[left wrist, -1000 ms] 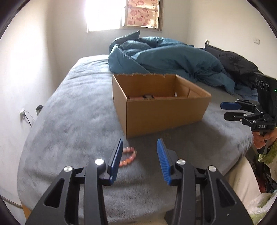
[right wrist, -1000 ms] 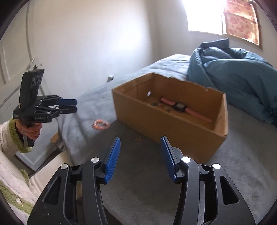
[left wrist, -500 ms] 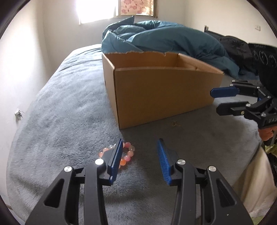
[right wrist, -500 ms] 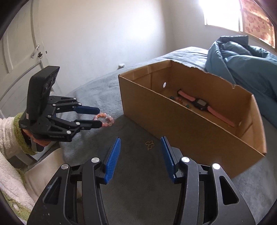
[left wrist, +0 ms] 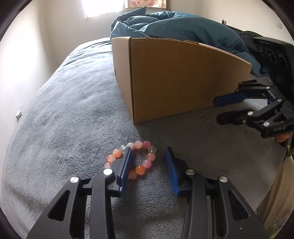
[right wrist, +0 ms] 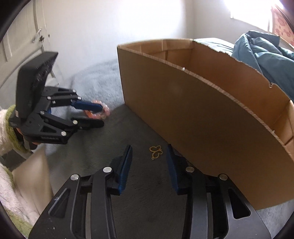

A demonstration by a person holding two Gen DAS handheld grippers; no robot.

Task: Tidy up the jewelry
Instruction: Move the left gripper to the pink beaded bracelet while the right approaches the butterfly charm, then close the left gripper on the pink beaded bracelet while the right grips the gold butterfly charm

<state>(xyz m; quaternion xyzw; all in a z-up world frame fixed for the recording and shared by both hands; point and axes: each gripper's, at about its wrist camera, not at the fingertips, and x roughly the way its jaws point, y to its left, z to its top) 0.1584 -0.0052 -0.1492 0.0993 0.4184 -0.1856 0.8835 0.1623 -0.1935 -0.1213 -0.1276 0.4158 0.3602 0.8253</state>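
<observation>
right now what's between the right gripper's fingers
A small gold butterfly charm lies on the blanket between the open right gripper fingers, untouched, shown in the right wrist view.

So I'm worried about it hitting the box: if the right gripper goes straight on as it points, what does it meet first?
Probably the small gold butterfly charm on the blanket, straight ahead between the right gripper's open fingers. The cardboard box stands just right of that line.

Home bedroom, grey-blanketed bed, rumpled teal duvet, curtained window
</observation>
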